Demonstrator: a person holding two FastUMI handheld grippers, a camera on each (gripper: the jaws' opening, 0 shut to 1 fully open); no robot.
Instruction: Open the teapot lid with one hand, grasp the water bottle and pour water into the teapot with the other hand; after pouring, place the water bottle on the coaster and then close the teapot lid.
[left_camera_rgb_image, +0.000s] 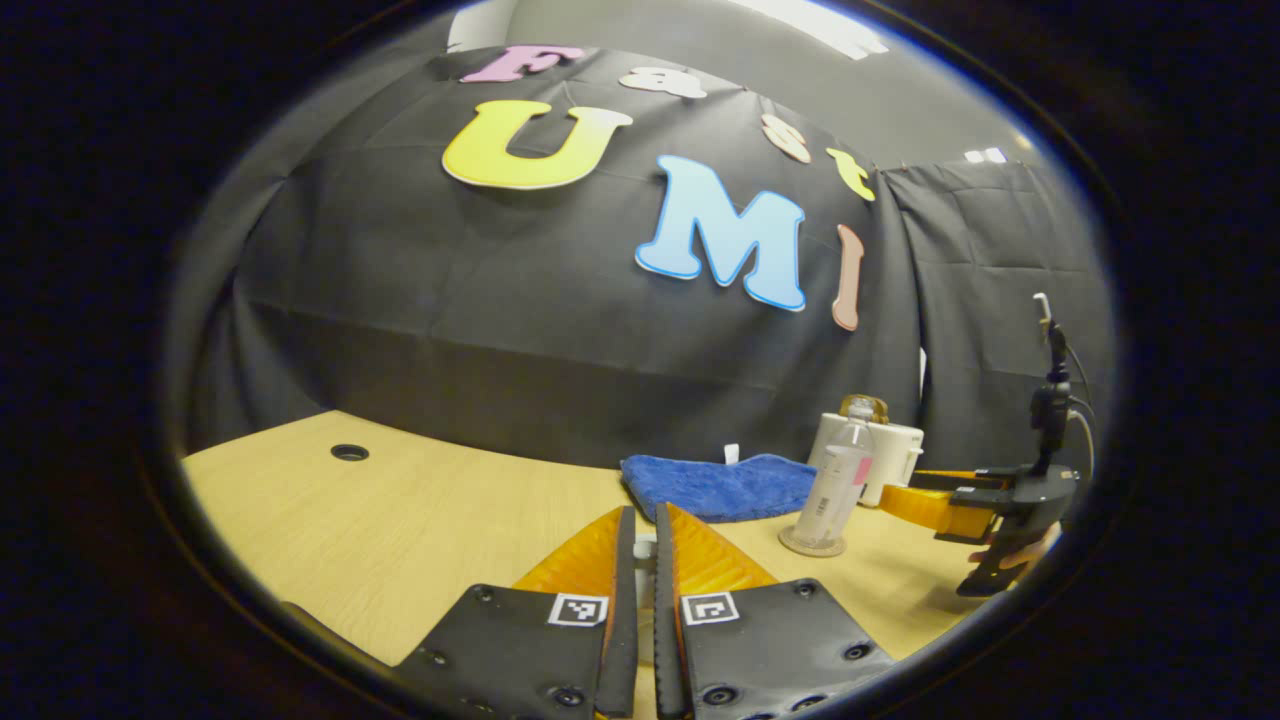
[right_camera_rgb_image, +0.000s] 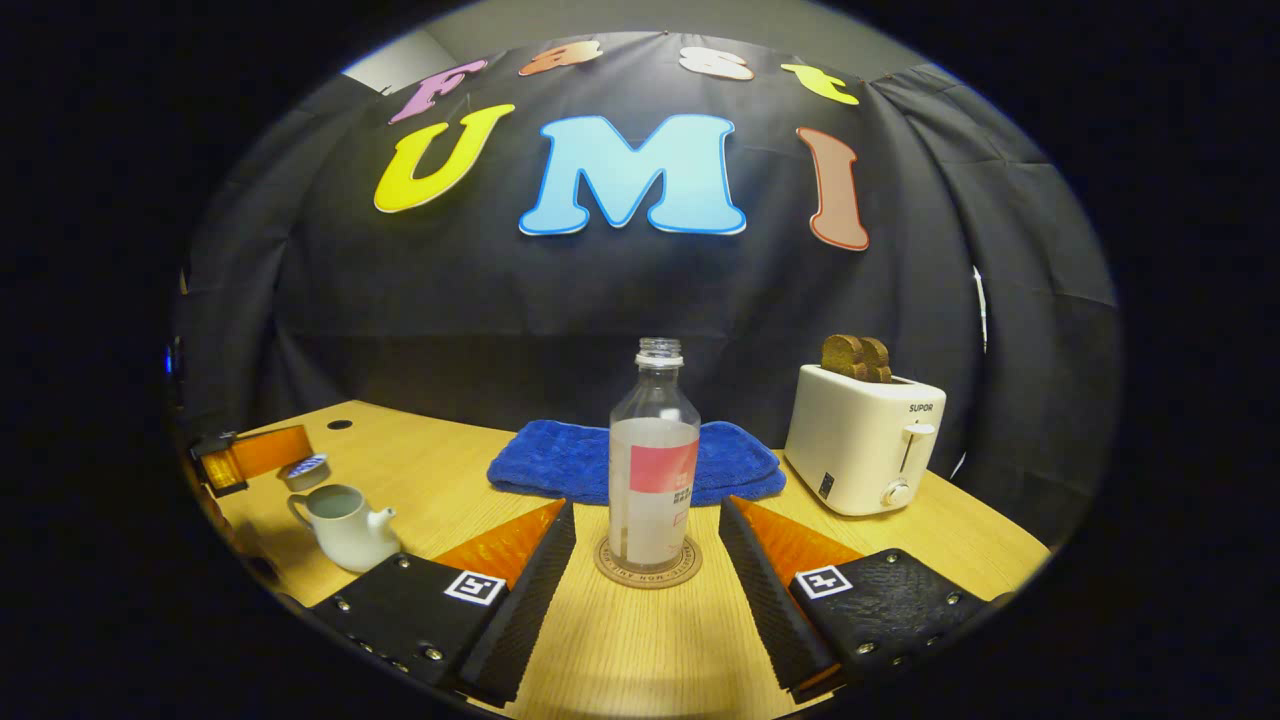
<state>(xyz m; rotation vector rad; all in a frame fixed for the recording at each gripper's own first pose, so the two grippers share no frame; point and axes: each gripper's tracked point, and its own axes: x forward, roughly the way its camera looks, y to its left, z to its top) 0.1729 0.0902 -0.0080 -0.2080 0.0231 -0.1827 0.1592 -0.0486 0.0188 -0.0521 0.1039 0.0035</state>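
The water bottle (right_camera_rgb_image: 654, 455) stands upright and uncapped on the round coaster (right_camera_rgb_image: 648, 567), partly filled, near the middle of the wooden table (right_camera_rgb_image: 640, 640). In the right gripper view the right gripper (right_camera_rgb_image: 648, 560) has its fingers spread wide, one either side of the bottle and apart from it. To the left, the white teapot (right_camera_rgb_image: 345, 524) sits open, well apart from the bottle. Above it the left gripper (right_camera_rgb_image: 305, 468) pinches the teapot lid (right_camera_rgb_image: 306, 471). In the left gripper view the left gripper (left_camera_rgb_image: 645, 545) has its fingers nearly together on a small pale object, scarcely visible. Behind the bottle lies a folded blue cloth (right_camera_rgb_image: 560, 455); a white toaster (right_camera_rgb_image: 862, 440) holding bread (right_camera_rgb_image: 856, 357) stands near the right edge. A cable hole (left_camera_rgb_image: 349, 452) marks the far left corner. Bare tabletop extends leftward; black drapes enclose the booth.
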